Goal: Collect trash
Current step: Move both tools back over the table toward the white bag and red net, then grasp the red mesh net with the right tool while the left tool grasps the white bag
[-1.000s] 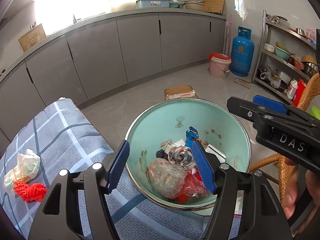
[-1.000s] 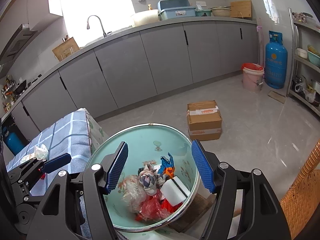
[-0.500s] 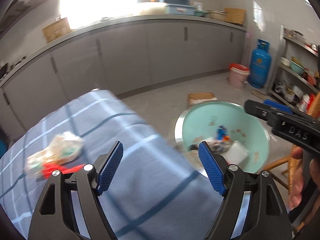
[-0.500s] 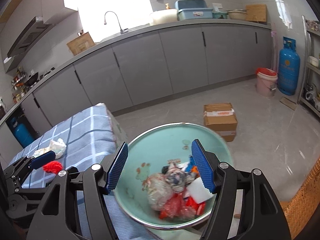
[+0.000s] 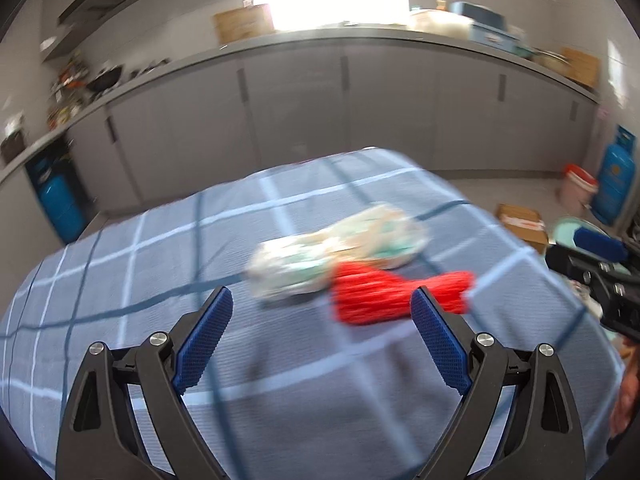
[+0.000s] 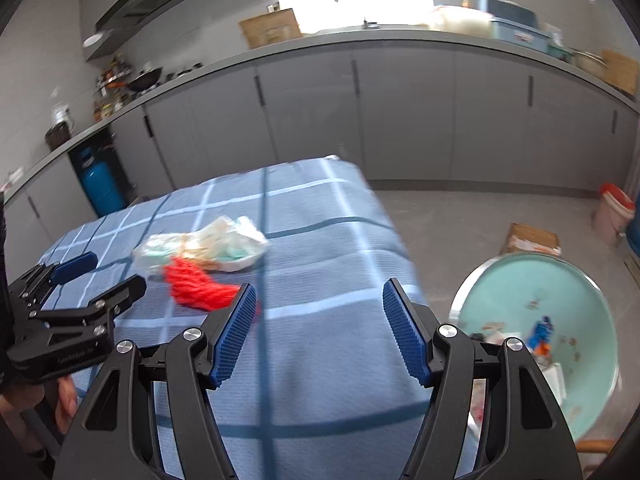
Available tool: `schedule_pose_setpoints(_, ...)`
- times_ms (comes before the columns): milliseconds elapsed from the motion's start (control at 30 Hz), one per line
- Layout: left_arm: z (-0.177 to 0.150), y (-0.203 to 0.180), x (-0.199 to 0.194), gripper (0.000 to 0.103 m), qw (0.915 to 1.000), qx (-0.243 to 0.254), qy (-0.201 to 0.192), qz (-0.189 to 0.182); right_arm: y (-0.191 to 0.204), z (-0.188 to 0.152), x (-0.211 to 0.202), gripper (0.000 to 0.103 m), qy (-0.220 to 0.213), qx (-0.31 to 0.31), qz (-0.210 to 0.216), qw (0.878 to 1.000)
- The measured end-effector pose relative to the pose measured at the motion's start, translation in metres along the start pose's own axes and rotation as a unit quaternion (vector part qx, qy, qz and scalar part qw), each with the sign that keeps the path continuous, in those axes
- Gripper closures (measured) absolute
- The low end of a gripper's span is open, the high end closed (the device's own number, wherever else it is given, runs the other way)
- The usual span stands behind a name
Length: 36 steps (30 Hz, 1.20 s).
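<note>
Left tool [image 5: 320,340] opening wide, empty; red net scrap [image 5: 384,296] just ahead of it, touching crumpled wrapper [image 5: 336,256]. Right tool [image 6: 318,332] half-open, empty.

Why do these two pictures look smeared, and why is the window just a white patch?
Left wrist view: the checked cloth, pale wrapper and red netting are streaked by motion, while the left tongs, their jaws opening on nothing, stay crisp. Right wrist view: milder smear, with the teal basin readable. Both views: the window is blown out and the counter bows from the fisheye lens.
</note>
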<state>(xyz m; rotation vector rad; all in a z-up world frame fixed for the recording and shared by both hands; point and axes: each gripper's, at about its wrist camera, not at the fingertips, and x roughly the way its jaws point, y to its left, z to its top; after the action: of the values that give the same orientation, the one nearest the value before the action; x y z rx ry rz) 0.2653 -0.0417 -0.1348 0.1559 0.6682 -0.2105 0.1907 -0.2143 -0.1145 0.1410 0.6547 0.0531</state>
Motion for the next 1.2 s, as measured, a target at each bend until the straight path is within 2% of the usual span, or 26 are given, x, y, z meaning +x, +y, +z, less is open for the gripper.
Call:
schedule_pose_setpoints(200, -0.008, 0.044, 0.016, 0.013, 0.9988, -0.043, 0.020, 0.014, 0.042, 0.000, 0.036, 0.037, 0.038, -0.042, 0.021, 0.998)
schedule_pose_setpoints(400, -0.015, 0.066, 0.022, 0.013, 0.9977, -0.057, 0.033, 0.014, 0.060, -0.004, 0.069, 0.038, 0.081, -0.065, 0.032, 0.994)
schedule_pose_setpoints(467, -0.014, 0.070, 0.024, 0.013, 0.9975, -0.060, 0.035, 0.013, 0.062, -0.007, 0.075, 0.053, 0.100, -0.066, 0.047, 0.992)
schedule_pose_setpoints(500, -0.012, 0.071, 0.026, 0.013, 0.9973, -0.062, 0.036, 0.011, 0.063, -0.009, 0.077, 0.070, 0.108, -0.067, 0.050, 0.991)
schedule_pose_setpoints(567, -0.008, 0.070, 0.027, 0.013, 0.9972, -0.065, 0.036, 0.008, 0.066, -0.013, 0.077, 0.087, 0.115, -0.071, 0.052, 0.989)
schedule_pose_setpoints(667, 0.001, 0.065, 0.025, 0.013, 0.9976, -0.064, 0.029, 0.001, 0.065, -0.017, 0.062, 0.094, 0.109, -0.062, 0.064, 0.990)
schedule_pose_setpoints(867, 0.021, 0.045, 0.031, 0.013, 0.9988, -0.046, 0.005, -0.013, 0.048, -0.031, 0.027, 0.095, 0.090, -0.028, 0.062, 0.994)
schedule_pose_setpoints(967, 0.027, 0.038, 0.048, 0.014, 0.9987, -0.045, 0.014, -0.021, 0.029, -0.037, 0.014, 0.095, 0.081, 0.007, 0.043, 0.996)
schedule_pose_setpoints(1033, 0.027, 0.034, 0.060, 0.022, 0.9983, -0.044, 0.023, -0.029, 0.018, -0.041, 0.008, 0.095, 0.076, 0.019, 0.032, 0.996)
schedule_pose_setpoints(1100, 0.023, 0.029, 0.074, 0.049, 0.9972, -0.039, 0.047, -0.043, 0.013, -0.043, 0.004, 0.095, 0.076, 0.021, 0.030, 0.996)
schedule_pose_setpoints(1133, 0.019, 0.028, 0.078, 0.050, 0.9961, -0.044, 0.058, -0.051, 0.012, -0.044, 0.001, 0.095, 0.075, 0.021, 0.030, 0.997)
schedule_pose_setpoints(1167, 0.017, 0.027, 0.077, 0.055, 0.9959, -0.045, 0.057, -0.054, 0.012, -0.045, -0.001, 0.095, 0.074, 0.021, 0.031, 0.997)
schedule_pose_setpoints(1200, 0.015, 0.025, 0.075, 0.066, 0.9959, -0.040, 0.056, -0.058, 0.012, -0.046, -0.004, 0.095, 0.072, 0.023, 0.033, 0.997)
